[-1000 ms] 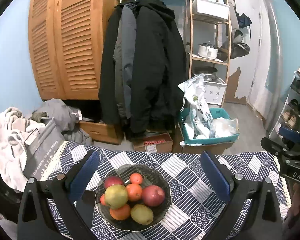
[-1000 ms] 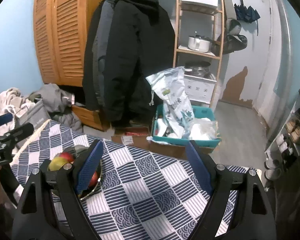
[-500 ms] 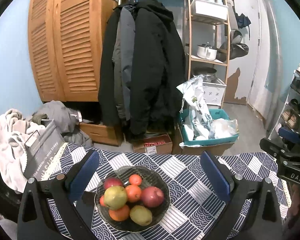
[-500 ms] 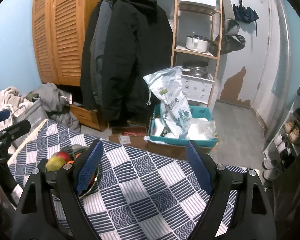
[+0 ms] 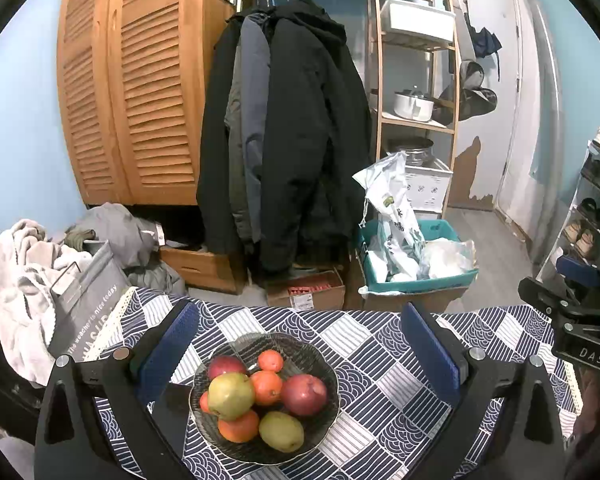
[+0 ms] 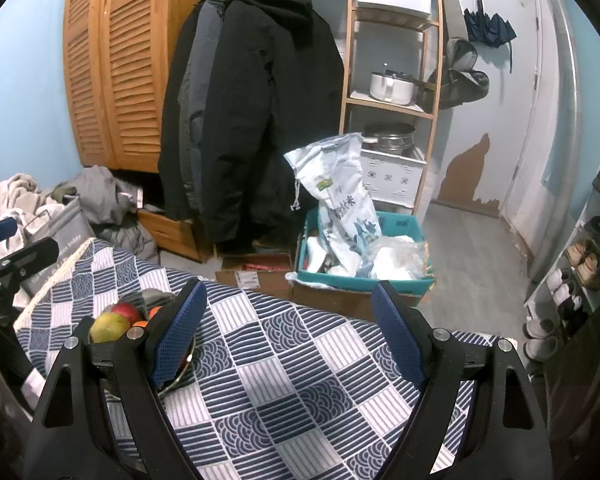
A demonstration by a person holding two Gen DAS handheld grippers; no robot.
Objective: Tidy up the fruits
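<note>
A dark glass bowl (image 5: pixel 324 376) on the blue-and-white patterned tablecloth (image 5: pixel 384 360) holds two red apples (image 5: pixel 304 394), two green pears (image 5: pixel 231 395) and several oranges (image 5: pixel 266 386). My left gripper (image 5: pixel 298 346) hovers over the bowl, open, its blue pads wide on either side and touching no fruit. My right gripper (image 6: pixel 286 330) is open over bare cloth to the right of the bowl (image 6: pixel 180 376); its left finger hides part of the bowl, and a pear (image 6: pixel 109 326) and an apple (image 6: pixel 125 310) show beside it.
The table's far edge drops to a floor with a teal crate (image 5: pixel 416 276) of bags, a cardboard box (image 5: pixel 306 290) and hanging coats (image 5: pixel 288 140). A grey bag (image 5: pixel 88 308) and clothes pile sit at left. A shoe rack (image 6: pixel 588 256) stands at right.
</note>
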